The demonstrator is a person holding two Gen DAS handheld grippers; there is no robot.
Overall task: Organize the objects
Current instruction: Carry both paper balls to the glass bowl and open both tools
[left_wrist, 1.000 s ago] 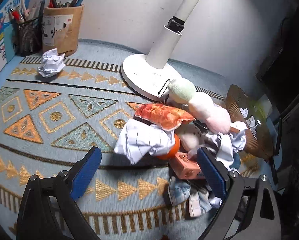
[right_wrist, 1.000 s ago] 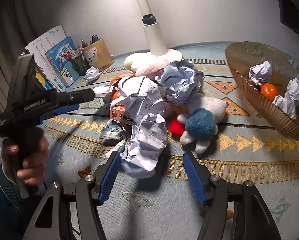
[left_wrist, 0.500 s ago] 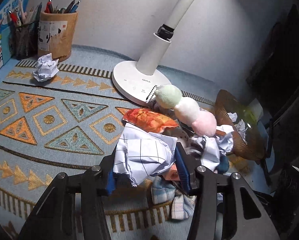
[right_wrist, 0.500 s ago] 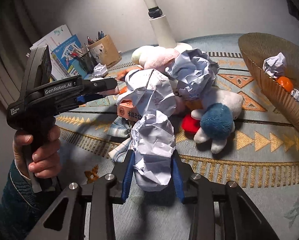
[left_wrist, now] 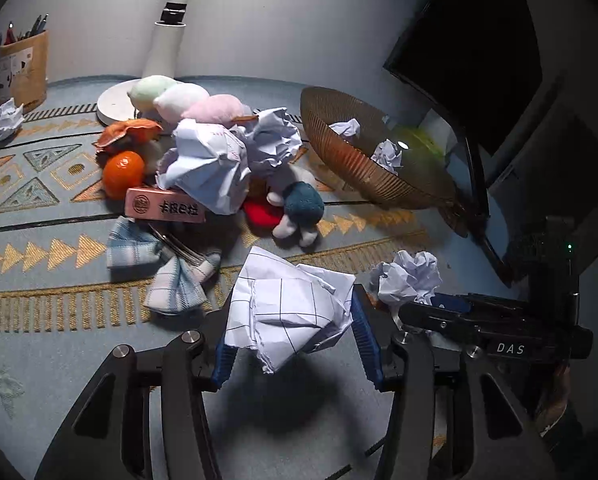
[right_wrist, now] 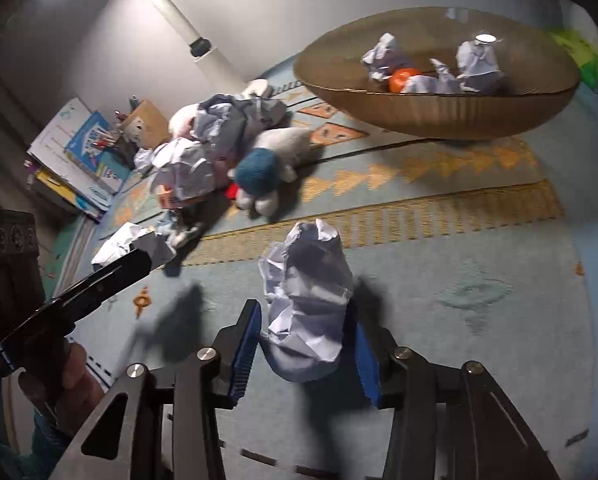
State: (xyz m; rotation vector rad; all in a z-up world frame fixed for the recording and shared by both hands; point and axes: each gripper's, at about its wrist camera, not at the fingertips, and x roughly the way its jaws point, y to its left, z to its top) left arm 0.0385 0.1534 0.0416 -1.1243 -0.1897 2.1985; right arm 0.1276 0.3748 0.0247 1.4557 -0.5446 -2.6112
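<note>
My left gripper is shut on a crumpled ball of squared paper and holds it above the rug. My right gripper is shut on a crumpled white paper ball, also lifted. The right gripper shows in the left wrist view with its paper ball. A brown ribbed bowl holds several paper balls and an orange; it also shows in the left wrist view. A pile of paper balls, plush toys, an orange and a pink box lies by the lamp.
A white desk lamp stands behind the pile. A brown pen holder and a loose paper ball are at the far left. Checked cloths lie on the patterned rug. Books lean at the left wall.
Both grippers have lifted their paper balls off the pile and drawn back from it, swinging right toward the bowl. The orange that lay under the squared paper now shows.
</note>
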